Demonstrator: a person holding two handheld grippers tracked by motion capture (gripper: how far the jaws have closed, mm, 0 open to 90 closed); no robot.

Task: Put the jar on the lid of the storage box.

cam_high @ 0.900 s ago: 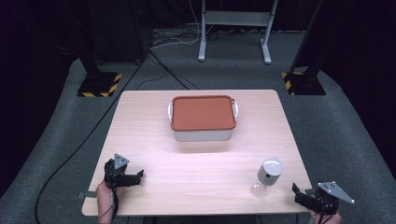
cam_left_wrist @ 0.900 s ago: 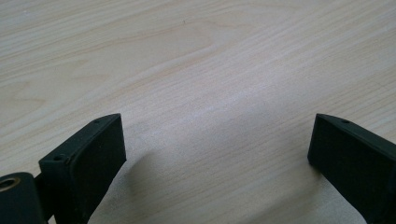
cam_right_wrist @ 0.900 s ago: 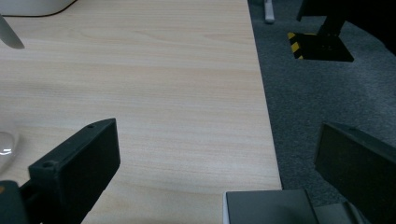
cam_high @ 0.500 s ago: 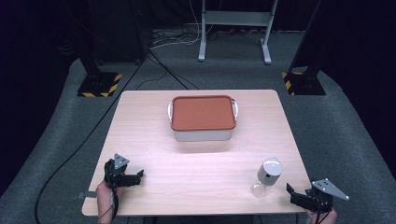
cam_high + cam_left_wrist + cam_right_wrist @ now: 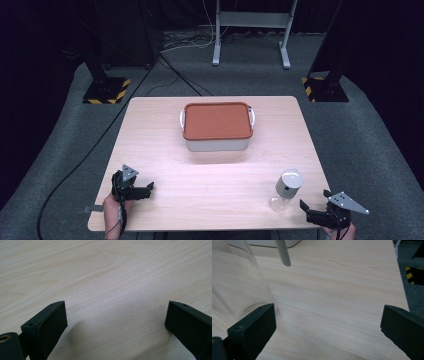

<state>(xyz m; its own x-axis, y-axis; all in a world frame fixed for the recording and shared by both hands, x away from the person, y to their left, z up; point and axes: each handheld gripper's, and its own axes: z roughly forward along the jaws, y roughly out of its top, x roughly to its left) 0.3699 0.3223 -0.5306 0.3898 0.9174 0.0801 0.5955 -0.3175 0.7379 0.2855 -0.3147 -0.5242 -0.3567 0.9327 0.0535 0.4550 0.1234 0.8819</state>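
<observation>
The left gripper (image 5: 145, 188) sits at the near left corner of the table (image 5: 165, 150), jaws spread wide over bare wood with nothing between them; its own view shows only wood grain beyond the jaws. Mid-table, well apart from both grippers, stands a white box (image 5: 217, 144) under an orange lid (image 5: 217, 120) with a handle at each end. To the right, near the front edge, stands the bottle (image 5: 285, 191): clear and seemingly empty, upright, with a grey cap (image 5: 291, 179). I judge it light, stiff but thin-walled, and smooth enough to slip or tip if nudged at the top, so a hold low to mid on the clear body, squarely across it, looks safest, with gentle pressure. Just right of it, the right gripper (image 5: 306, 210) hangs at the near right corner, jaws fully apart and empty. In the right gripper view the bottle's clear wall (image 5: 239, 282) rises just beside the left jaw, outside the gap; whether it touches I cannot tell.
</observation>
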